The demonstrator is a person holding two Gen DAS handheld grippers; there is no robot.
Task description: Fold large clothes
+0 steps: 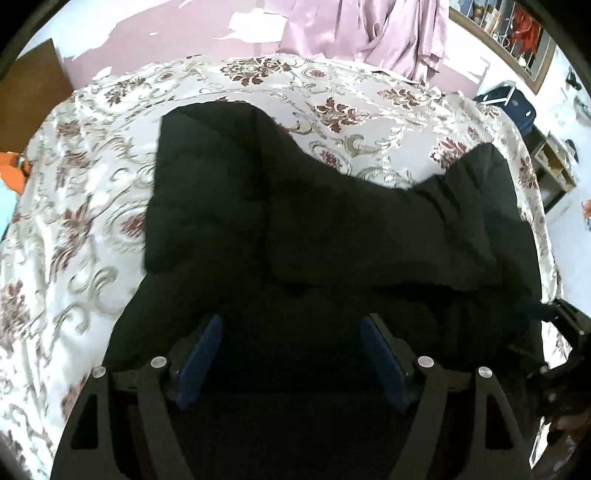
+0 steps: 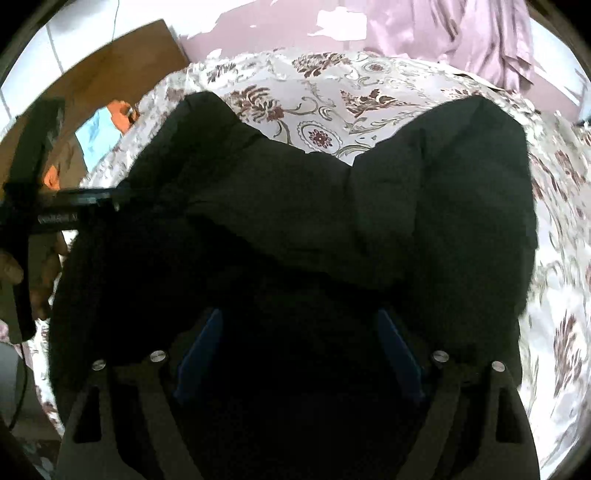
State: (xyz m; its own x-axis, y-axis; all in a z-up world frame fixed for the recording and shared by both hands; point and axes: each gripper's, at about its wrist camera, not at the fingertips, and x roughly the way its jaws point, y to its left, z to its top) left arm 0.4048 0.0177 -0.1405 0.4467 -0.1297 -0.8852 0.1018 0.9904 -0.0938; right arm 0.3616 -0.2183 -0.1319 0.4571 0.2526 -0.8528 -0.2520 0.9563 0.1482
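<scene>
The black garment (image 1: 295,221) lies spread across the bed (image 1: 74,221), under and ahead of both my grippers. Its cloth is thick, matte and softly padded, with two broad rounded lobes rising at the far side and a dip between them. Folds in it are barely readable; the dark fabric swallows nearly all detail close to the cameras.

My left gripper (image 1: 291,325) has its fingers apart, blue pads facing each other, with the garment below them; contact with the cloth cannot be confirmed. My right gripper (image 2: 299,317) likewise has its fingers spread wide over the garment (image 2: 332,221).

The bedspread (image 2: 325,110) is glossy, pale, with maroon floral and scroll patterns, lightly wrinkled. A lilac curtain (image 1: 388,33) hangs beyond, cut off by the frame.
</scene>
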